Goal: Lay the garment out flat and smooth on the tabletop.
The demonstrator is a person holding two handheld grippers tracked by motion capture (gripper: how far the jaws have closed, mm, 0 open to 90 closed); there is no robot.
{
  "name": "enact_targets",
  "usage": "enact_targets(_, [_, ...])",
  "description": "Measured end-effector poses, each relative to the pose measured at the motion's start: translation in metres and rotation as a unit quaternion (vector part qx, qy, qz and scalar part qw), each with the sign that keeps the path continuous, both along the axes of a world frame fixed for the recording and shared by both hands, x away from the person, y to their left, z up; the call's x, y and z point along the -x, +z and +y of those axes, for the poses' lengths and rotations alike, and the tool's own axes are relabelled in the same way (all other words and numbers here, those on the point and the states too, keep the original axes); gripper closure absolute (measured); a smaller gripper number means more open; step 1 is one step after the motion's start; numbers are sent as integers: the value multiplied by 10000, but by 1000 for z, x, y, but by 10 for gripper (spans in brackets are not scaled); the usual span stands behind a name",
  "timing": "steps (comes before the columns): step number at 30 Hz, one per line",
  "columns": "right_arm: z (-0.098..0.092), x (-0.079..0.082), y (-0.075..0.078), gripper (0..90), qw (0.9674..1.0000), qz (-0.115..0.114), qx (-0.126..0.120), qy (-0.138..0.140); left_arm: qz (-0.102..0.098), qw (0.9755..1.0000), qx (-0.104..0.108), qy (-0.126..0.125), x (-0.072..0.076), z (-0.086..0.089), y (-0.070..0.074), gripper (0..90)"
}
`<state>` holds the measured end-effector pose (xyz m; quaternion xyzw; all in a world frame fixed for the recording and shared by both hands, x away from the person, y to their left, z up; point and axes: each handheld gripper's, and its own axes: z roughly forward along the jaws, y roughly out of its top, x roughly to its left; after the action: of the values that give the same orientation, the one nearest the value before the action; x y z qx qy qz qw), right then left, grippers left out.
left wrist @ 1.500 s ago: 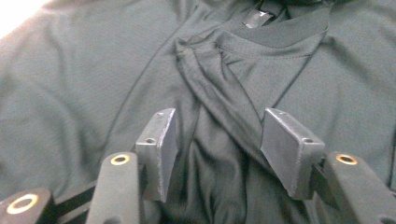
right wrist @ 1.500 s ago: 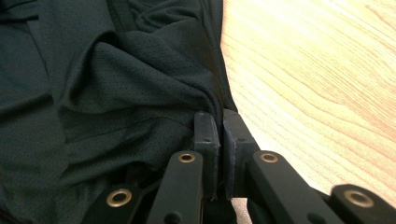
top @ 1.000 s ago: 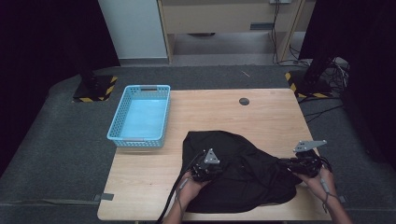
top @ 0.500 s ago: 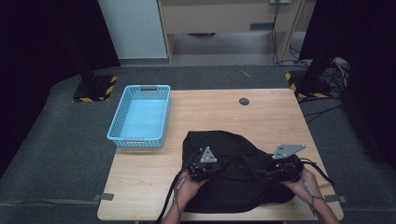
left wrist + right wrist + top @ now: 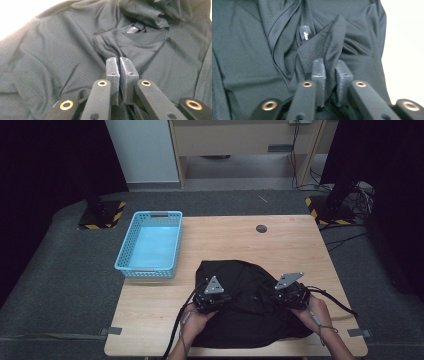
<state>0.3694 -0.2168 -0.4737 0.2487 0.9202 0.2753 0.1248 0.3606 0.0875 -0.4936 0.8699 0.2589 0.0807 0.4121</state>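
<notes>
A black mesh garment (image 5: 250,320) lies crumpled on the near half of the wooden table (image 5: 280,240). My left gripper (image 5: 216,296) rests on its left part, shut on a pinched ridge of the black garment (image 5: 62,50); the pads (image 5: 111,66) meet around the fold just below the collar label (image 5: 132,30). My right gripper (image 5: 287,292) sits on the garment's right part. Its jaws have just been closing and now press on a raised fold of the garment (image 5: 249,50) near the label (image 5: 304,33). In both gripper views, left gripper (image 5: 119,61) and right gripper (image 5: 329,63), fabric bunches between the pads.
A light blue plastic basket (image 5: 148,270) stands at the table's left edge, hanging partly over it. A small dark round cap (image 5: 261,228) sits in the tabletop near the far edge. Bare wood lies beyond the garment. Cables trail from both grippers toward the near edge.
My right gripper has moved left from the garment's right edge onto the cloth and taken a fold. The left gripper has barely shifted and keeps its hold.
</notes>
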Motion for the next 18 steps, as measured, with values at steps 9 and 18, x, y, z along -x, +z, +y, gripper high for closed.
enact_targets(9, [-39,-1,9,847,9948,414,-831,-415,-42,9997,181,152,5,18,10,862])
enact_targets(18, [-62,4,5,851,9847,740,-1519,-428,-51,9993,298,230,12,30,15,866])
